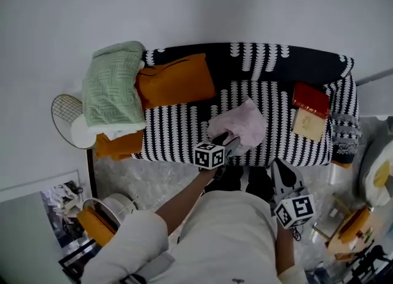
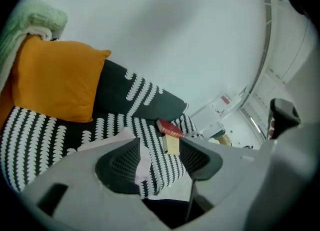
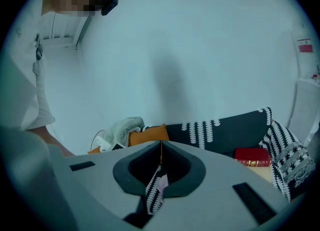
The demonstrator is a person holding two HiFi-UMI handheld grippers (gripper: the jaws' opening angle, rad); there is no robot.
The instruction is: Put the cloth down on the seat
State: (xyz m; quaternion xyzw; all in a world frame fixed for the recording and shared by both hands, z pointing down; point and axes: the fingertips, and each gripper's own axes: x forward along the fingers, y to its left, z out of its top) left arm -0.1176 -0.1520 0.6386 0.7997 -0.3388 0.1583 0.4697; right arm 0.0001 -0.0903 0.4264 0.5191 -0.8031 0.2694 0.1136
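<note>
Soft, even room light, no glare; my gripper views are dimmer, bluish, fisheye-bent and black-cornered, my fingers (image 2: 120, 167) blurred.

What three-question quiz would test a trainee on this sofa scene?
1. True or false: the pink cloth lies on the sofa seat.
2. In the head view, what lies at the seat's right end? A) a red book B) a mug C) a shoe
3. Fill in: the jaws of the left gripper stand ____, with nothing gripped.

Key: 1 true; 2 A; 3 apart.
</note>
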